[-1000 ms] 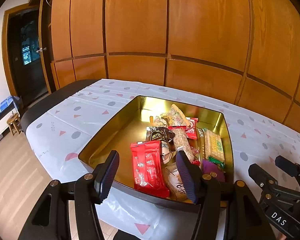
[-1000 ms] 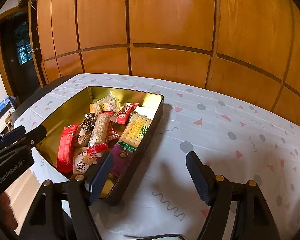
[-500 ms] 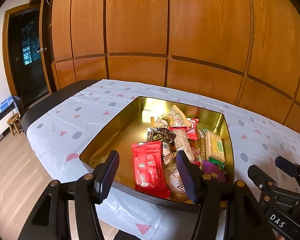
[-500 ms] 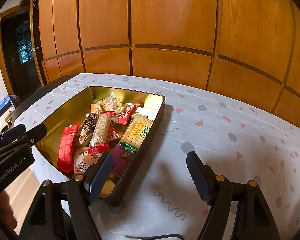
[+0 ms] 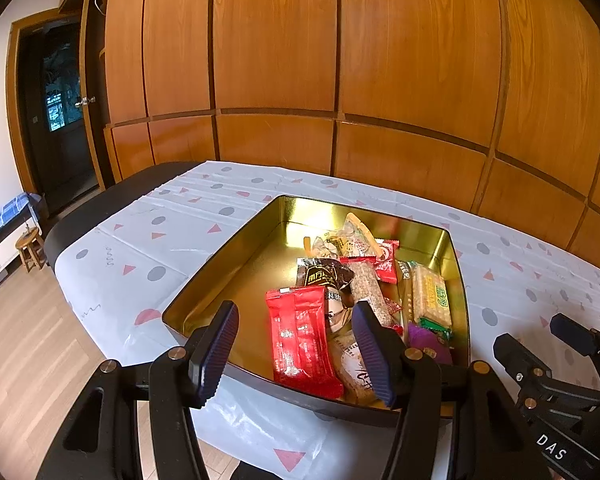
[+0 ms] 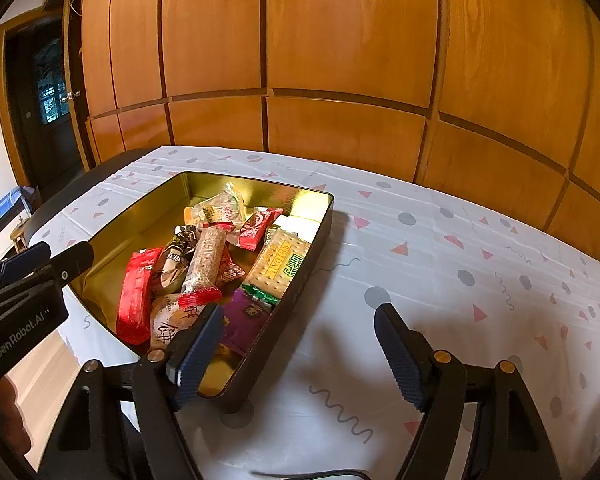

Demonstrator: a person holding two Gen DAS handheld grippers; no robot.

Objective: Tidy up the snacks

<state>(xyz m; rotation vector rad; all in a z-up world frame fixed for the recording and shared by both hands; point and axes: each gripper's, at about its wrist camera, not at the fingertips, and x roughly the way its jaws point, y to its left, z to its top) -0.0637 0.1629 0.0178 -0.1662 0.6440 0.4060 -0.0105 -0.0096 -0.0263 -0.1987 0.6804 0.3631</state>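
Note:
A black tin with a gold inside point(image 5: 236, 256) point(image 6: 320, 240) sits on the table and holds several snack packs: a red pack point(image 5: 300, 336) point(image 6: 134, 292), a cracker pack point(image 5: 432, 296) point(image 6: 280, 266), a cereal bar point(image 6: 206, 260), a purple pack point(image 6: 246, 320). My left gripper point(image 5: 296, 350) is open and empty, above the tin's near rim over the red pack. My right gripper point(image 6: 296, 348) is open and empty, straddling the tin's right wall near its front corner.
The table has a white cloth with grey dots and pink triangles point(image 6: 460, 264). Wooden panel walls point(image 5: 340, 80) stand behind. A dark doorway point(image 5: 60, 120) and a small stool point(image 5: 30, 246) lie at left, with wood floor point(image 5: 28, 360) below the table edge.
Both views have shifted very slightly; the grippers stay open and the snacks have not moved.

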